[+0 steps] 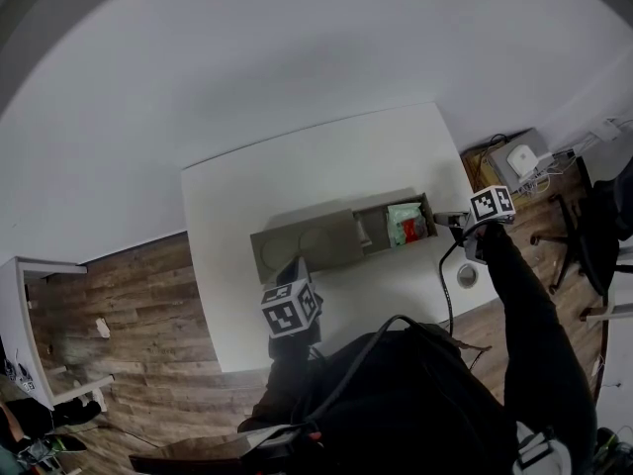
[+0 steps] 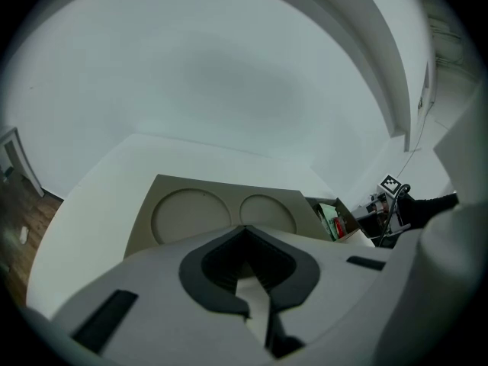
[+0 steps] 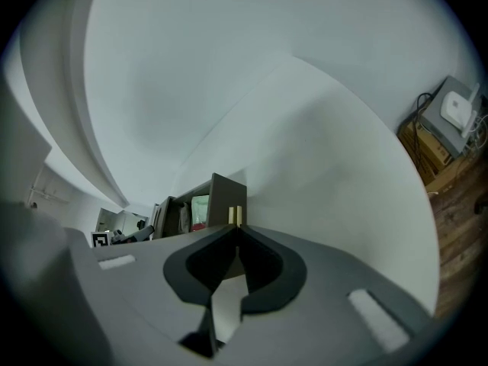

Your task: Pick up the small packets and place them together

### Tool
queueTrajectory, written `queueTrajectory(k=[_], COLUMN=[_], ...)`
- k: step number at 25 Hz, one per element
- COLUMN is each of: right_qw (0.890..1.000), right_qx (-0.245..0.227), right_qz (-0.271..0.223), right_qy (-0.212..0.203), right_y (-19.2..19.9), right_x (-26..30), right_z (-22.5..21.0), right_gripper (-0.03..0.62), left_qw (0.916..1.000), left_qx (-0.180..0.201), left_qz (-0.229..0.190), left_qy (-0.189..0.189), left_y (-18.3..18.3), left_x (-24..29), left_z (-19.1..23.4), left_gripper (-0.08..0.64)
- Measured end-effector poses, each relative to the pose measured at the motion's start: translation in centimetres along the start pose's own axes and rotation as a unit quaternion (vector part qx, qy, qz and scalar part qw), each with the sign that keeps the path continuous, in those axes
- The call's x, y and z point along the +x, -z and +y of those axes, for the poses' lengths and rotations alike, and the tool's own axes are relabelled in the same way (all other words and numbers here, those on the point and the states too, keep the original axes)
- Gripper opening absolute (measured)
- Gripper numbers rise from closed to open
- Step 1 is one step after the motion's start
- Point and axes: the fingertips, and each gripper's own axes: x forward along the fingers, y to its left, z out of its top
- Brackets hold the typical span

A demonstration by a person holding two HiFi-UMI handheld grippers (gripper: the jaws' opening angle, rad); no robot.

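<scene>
Our right claw (image 3: 235,216) is pinched closed with nothing in it, just beside the right end of the long beige tray (image 1: 307,245) on the white tabletop (image 1: 326,161). The small green and red packets (image 1: 406,224) sit bunched in that tray's open right compartment. Our left claw (image 2: 245,229) hovers by the tray's front edge, near its two round recesses (image 2: 191,216), and it looks closed and empty too.

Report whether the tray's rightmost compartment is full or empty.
Not empty: the head view shows green and red packets lying in it, at the tray's right end. How many, cannot tell.
</scene>
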Motion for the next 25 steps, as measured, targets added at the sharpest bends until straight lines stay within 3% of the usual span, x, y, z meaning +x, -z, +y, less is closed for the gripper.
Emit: queueTrajectory(k=[25], right_qw=[1.000], right_qx=[0.002], right_qz=[-0.017], right_qy=[0.020], right_y=[-0.9], right_x=[-1.5], right_z=[-1.5], right_gripper=[0.009], left_qw=[1.0000], left_qx=[-0.004], left_qz=[-0.002], left_qy=[0.000], left_y=[-0.1], left_x=[0.0], left_z=[0.5], left_gripper=[-0.002])
